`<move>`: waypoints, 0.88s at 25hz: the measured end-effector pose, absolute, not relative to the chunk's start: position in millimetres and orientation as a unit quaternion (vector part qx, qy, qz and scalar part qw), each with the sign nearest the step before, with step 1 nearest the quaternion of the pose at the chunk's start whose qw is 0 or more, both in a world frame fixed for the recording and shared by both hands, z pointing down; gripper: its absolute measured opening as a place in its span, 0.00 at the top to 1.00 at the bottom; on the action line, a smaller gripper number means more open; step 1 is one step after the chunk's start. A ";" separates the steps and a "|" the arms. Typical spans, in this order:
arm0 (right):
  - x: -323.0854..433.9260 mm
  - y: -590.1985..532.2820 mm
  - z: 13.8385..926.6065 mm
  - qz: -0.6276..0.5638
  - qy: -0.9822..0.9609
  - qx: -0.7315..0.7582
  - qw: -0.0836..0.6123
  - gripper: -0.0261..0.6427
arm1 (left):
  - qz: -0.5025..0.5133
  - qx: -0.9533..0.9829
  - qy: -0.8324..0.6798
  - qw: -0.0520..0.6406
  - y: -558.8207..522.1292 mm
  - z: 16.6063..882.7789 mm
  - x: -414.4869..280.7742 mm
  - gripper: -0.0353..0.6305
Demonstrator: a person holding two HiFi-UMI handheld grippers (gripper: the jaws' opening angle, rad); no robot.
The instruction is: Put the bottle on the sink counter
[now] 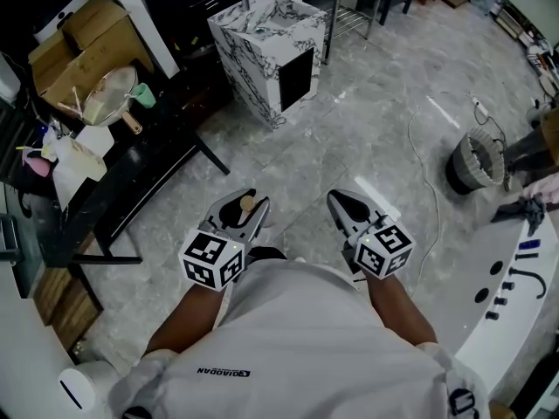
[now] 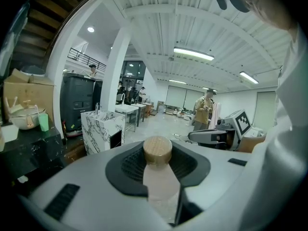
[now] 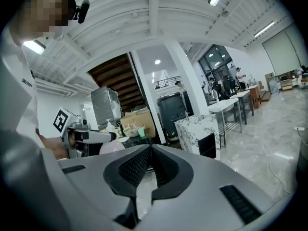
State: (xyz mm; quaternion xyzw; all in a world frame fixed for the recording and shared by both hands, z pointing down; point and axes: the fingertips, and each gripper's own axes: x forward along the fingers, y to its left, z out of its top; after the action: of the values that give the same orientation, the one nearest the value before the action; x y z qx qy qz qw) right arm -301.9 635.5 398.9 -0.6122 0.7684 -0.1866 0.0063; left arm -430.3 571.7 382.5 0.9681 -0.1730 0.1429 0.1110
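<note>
I have the bottle (image 2: 159, 177) clamped in my left hand-held gripper (image 2: 158, 163). Its jaws stand partway closed, pressing on the pale body from both sides, and the tan cap pokes up between the pads. I judge the grip sits on the body and not the cap so the bottle cannot twist loose while I carry it. The left hand-held gripper is close in front of me at about waist height, which I take as a carrying posture, since the marble sink stand (image 1: 249, 68) is well ahead of it across bare floor.

My right hand-held gripper (image 3: 150, 165) is just beside the left one. Its jaws are together with nothing between them, and I judge it is spare for this step.

Off to the left of the left hand-held gripper is a black table (image 1: 162, 160) with cardboard boxes (image 1: 79, 51), a bowl (image 1: 109, 94) and a green cup (image 1: 144, 96) on it. I judge none of these belongs to the job.

Counting: one bottle, two hand-held grippers, one sink stand, one black table, one green cup.
</note>
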 end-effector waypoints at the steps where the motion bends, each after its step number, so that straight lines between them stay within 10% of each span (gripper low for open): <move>1: -300.4 635.3 399.8 -0.188 0.767 -0.613 0.008 0.90 | 0.143 0.968 -0.173 0.111 570.8 381.9 -429.2 0.75; 22: -284.8 593.1 428.9 -0.225 0.754 -0.617 -0.008 0.90 | 0.156 0.967 -0.159 0.126 528.3 402.3 -412.2 0.75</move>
State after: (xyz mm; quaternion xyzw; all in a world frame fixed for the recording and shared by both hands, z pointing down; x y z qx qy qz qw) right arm -284.8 593.1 428.9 -0.6167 0.7542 -0.2255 -0.0081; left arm -412.2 528.3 402.3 0.9668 -0.1588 0.1559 0.1259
